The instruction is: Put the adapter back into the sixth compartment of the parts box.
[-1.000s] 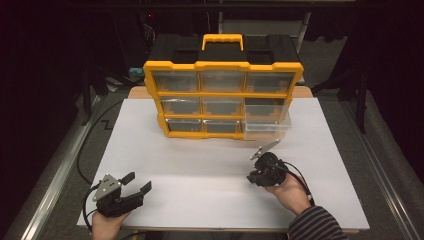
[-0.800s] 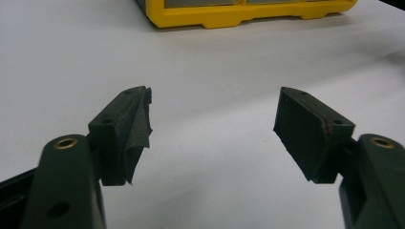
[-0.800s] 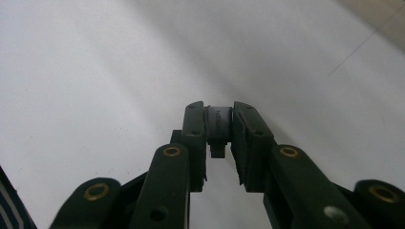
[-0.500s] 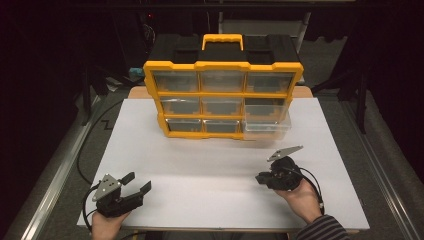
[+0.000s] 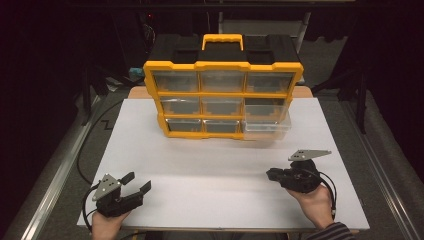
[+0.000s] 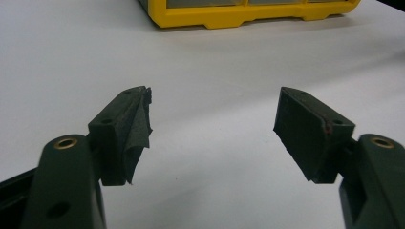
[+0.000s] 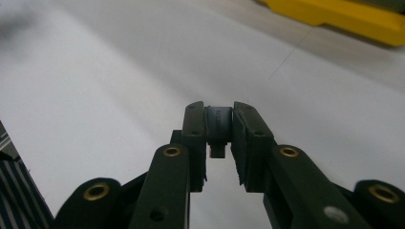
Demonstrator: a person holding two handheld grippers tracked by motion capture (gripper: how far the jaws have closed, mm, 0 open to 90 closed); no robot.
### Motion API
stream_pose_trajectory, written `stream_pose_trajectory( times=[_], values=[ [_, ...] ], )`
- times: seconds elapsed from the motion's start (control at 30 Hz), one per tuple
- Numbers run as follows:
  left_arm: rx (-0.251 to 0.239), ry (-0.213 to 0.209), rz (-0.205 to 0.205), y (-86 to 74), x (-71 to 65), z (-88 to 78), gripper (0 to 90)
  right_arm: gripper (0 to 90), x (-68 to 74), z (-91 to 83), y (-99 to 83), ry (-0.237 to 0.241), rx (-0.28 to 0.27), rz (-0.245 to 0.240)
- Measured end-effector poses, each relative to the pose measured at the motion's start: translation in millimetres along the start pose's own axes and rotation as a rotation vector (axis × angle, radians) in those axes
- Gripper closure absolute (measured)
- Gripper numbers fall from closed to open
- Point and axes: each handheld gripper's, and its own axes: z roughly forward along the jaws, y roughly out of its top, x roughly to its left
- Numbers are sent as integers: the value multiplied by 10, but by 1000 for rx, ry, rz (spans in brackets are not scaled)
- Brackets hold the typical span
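A yellow and black drawer organizer (image 5: 222,95) stands upright at the back of the white table top (image 5: 215,165); its yellow base (image 6: 248,14) also shows in the left gripper view. One clear drawer (image 5: 265,122) at its lower right is pulled out. My right gripper (image 5: 272,175), held in a hand at the front right, points left and is shut on a small grey part (image 7: 218,121) with printed lettering, pinched between the pads (image 7: 196,126). My left gripper (image 5: 136,182) rests at the front left, open with nothing between its jaws (image 6: 215,124).
White board covers the table between the organizer and both grippers. Black cables (image 5: 85,150) run along the left edge. A metal rail (image 5: 385,170) borders the right side. A striped sleeve (image 5: 330,232) enters at the bottom right.
My right gripper has moved to the right, away from the pulled-out drawer, still closed on the small part. The left gripper has stayed where it was.
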Motion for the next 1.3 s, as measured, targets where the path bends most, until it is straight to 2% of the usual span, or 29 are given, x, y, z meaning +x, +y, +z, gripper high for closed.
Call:
stream_pose_trajectory(
  times=[0.07,0.2,0.37,1.0,1.3],
  values=[
    [0,0,0,0,-1,1,290,771,0,-47,-1,-11,-39,-7],
    [-2,1,-1,-1,-1,0,289,771,11,-118,26,-26,-82,-14],
    [-1,0,1,0,-2,-1,290,771,23,-204,89,-21,-118,-18],
    [-1,1,3,1,-3,-2,288,771,45,-486,354,3,-206,-31],
    [-1,1,4,0,-4,-1,288,772,66,-562,486,12,-221,-41]
  ],
)
